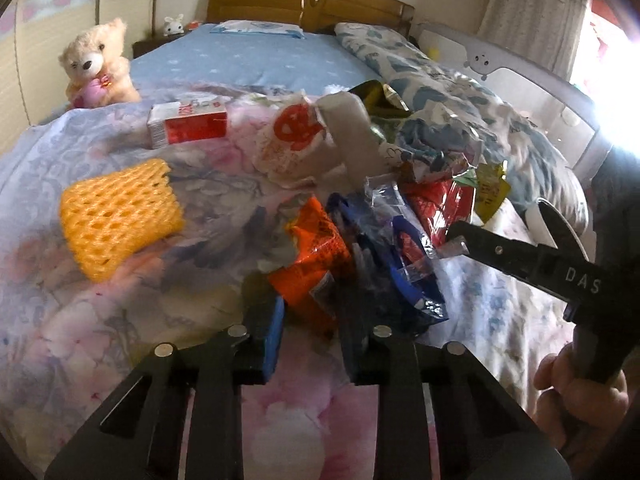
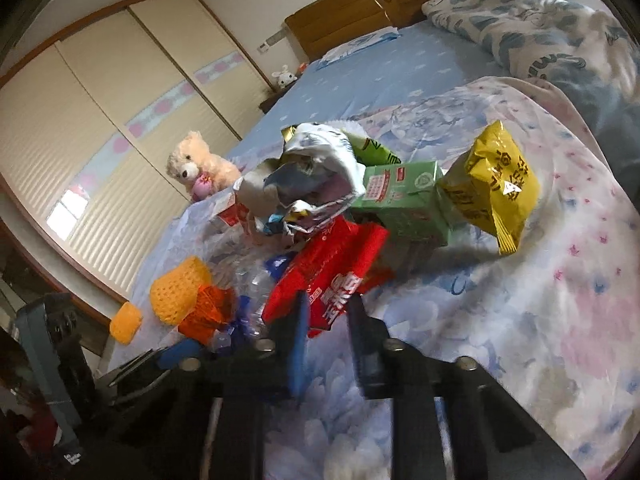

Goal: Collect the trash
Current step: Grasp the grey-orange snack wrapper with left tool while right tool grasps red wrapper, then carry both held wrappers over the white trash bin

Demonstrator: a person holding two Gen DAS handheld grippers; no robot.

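Bed: floral quilt [image 2: 520, 320] is where all the trash sits heaped, so I'm reaching in low.
Left gripper [image 1: 310, 320]: jaws narrowed on the orange wrapper [image 1: 312, 264], I reckon pinching.
Right gripper [image 2: 328, 320]: closed on the red packet [image 2: 328, 280] edge.

Left wrist view – low over floral quilt [image 1: 100, 312], facing headboard [image 1: 304, 0], trash pile [image 1: 360, 232] close ahead. Right wrist view – from farther right, tilted, angled toward wardrobe [image 2: 100, 120]. Shared: same pile, teddy bear [image 1: 96, 64], yellow foam net [image 1: 120, 212], headboard.
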